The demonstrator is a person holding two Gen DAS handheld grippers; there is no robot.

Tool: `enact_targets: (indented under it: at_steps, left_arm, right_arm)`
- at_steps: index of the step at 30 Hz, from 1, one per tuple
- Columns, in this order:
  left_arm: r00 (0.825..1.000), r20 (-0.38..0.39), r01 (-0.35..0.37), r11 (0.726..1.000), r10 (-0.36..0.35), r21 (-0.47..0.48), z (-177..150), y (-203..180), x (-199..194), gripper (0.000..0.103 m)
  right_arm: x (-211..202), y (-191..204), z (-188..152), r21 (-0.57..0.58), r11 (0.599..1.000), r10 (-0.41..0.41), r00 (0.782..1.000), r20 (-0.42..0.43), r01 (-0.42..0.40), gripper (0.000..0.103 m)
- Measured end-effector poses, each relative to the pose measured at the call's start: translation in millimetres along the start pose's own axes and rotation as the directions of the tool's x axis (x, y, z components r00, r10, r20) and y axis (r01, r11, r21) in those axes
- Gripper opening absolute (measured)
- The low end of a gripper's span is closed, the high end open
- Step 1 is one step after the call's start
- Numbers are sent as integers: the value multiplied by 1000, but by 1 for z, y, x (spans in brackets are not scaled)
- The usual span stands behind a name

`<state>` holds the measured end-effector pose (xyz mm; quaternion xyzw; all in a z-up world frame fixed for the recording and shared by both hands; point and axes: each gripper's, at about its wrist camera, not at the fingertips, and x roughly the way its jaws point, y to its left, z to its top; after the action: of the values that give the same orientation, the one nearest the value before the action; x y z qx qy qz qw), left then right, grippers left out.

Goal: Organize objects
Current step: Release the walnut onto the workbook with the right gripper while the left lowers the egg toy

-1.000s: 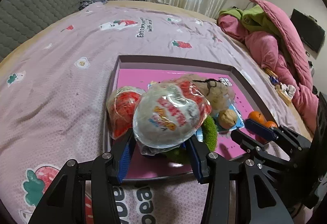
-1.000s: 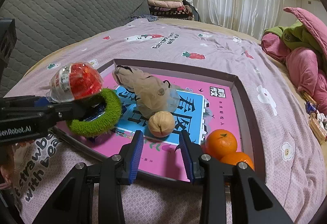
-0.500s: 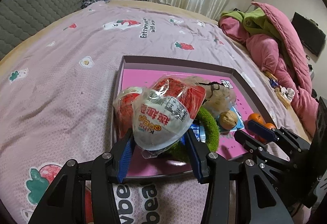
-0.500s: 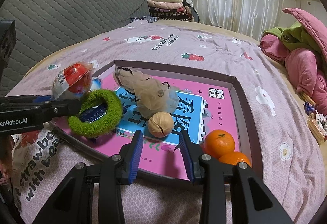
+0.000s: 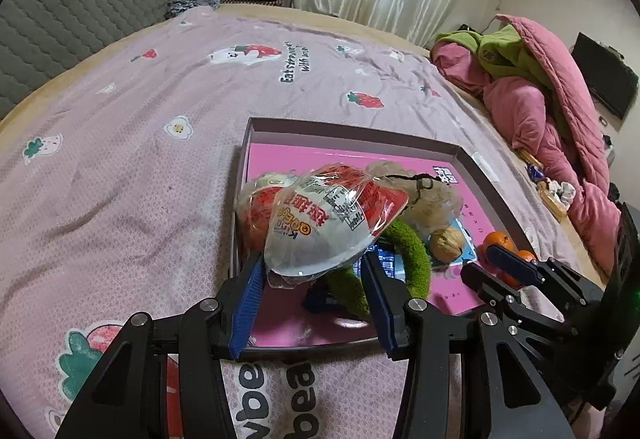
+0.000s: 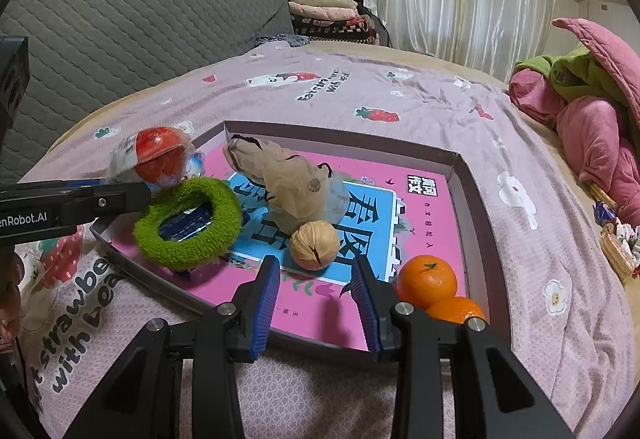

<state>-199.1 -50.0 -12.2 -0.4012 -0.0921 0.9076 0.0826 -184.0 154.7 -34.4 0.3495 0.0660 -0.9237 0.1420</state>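
Wrapped egg-shaped treat (image 5: 328, 227): red and white, in crinkly clear film, held between the pads of my left tongs (image 5: 312, 291).
Where it is: lifted over the near left corner of the shallow tray (image 5: 352, 131); from the right wrist view it hangs just beyond the green fuzzy ring (image 6: 188, 223).
Left tongs: about half open, closed on the lower, white half of the treat; both blue pads press the film.
Right tongs (image 6: 316, 295): narrowly parted with nothing between the pads, over the near edge of the tray; the walnut (image 6: 314, 245) lies just ahead of the tips.
How the treat should handle: I judge it light, with a stiff shell under slippery, loose film. The film can slide on the shell, so the pads belong on the widest part, not on the twisted wrapper tail.
Risk: too hard a squeeze may crack the shell; too soft and it may slip out forward.
Second treat (image 5: 256, 207): a similar wrapped one lies in the tray just behind and left of the held one.
Other tray contents: a beige pouch (image 6: 288, 179) past the walnut, and two oranges (image 6: 428, 281) just right of my right tongs.
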Motion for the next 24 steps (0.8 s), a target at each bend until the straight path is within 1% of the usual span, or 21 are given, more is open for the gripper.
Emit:
enact_targets:
  at_steps: [4,6,8,16,18,24]
  left_arm:
    - [1000,4,2,1000,-2,4,0,-1,-3,50]
    - [1000,6,3,1000,-3,6,0,-1,-5,50]
    - [1000,8,0,1000,0,9,0,-1,-6,50]
    - [1000,13,-3,1000,3,8,0,-1,-10,51]
    - [1000,16,-4,1000,4,9,1,-2,-11,53]
    - [1000,21,-9,1000,8,18,2,-5,-14,56]
  right_arm:
    - [-2,0,0,-1,1000,-3,1000,3,3,38]
    - [-3,0,0,-2,1000,-3,1000,7,3,41]
    - [-4,-1,0,-3,1000,-5,1000,10,5,46]
    - [-8,-3,2,2,1000,-13,1000,22,13,51]
    - [-9,-3,2,0,1000,-15,1000,27,15,52]
    - [-15,-2,4,4,1000,-14,998,57,14,57]
